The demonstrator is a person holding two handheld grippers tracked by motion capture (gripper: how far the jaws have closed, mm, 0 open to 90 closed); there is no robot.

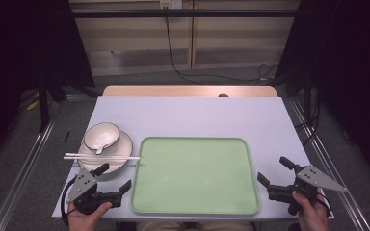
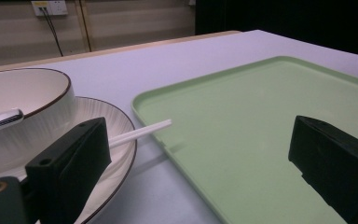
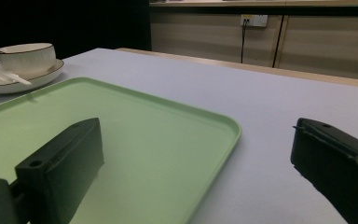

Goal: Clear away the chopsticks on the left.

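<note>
Chopsticks flat across plate, long axis left-right, tips toward tray; both grippers agape, empty.

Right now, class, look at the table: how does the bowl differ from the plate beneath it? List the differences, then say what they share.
1. The bowl is deep with high walls; the plate is shallow and wider.
2. The bowl stands on the plate; the plate sits on the table.
3. A spoon lies in the bowl; chopsticks lie across the plate, their tips reaching the green tray.

Both are white, ribbed outside or on the rim area, with a dark edge line.
</note>
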